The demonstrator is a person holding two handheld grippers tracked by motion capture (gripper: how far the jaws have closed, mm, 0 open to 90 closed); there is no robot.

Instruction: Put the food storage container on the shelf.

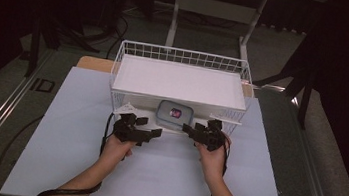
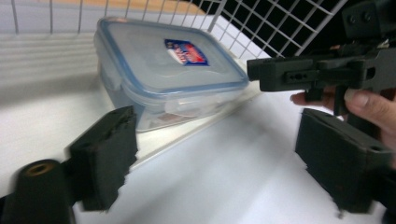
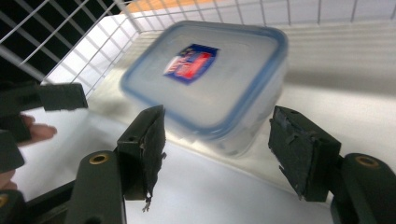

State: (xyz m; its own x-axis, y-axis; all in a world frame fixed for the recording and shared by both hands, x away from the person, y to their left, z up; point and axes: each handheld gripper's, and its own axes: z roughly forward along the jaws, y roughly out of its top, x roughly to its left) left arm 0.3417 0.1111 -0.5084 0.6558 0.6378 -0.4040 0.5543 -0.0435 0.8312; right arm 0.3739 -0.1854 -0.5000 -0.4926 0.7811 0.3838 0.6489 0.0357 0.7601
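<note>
Jaws on both grippers stand apart with nothing pressed between them: the left gripper (image 1: 154,132) and the right gripper (image 1: 187,128) hover just in front of the wire basket (image 1: 183,56), one to each side of its open lower level. In the left gripper view its two black pads (image 2: 109,154) frame bare table, with the plastic box (image 2: 170,70) beyond them and untouched. In the right gripper view the pads (image 3: 144,149) flank the near corner of the box, but a gap shows on each side, so this is no grip. The box, clear with a blue-rimmed lid and a red and blue sticker, sits on the basket's bottom floor, under the white shelf (image 1: 179,81), close to the front edge. The basket stands at the far middle of the white table (image 1: 68,165). This looks like the approach step for either taking the box out or letting it go. To lift it, the next move calls for sliding both grippers forward along the box's sides and closing squarely on its walls, keeping clear of the shelf above.
</note>
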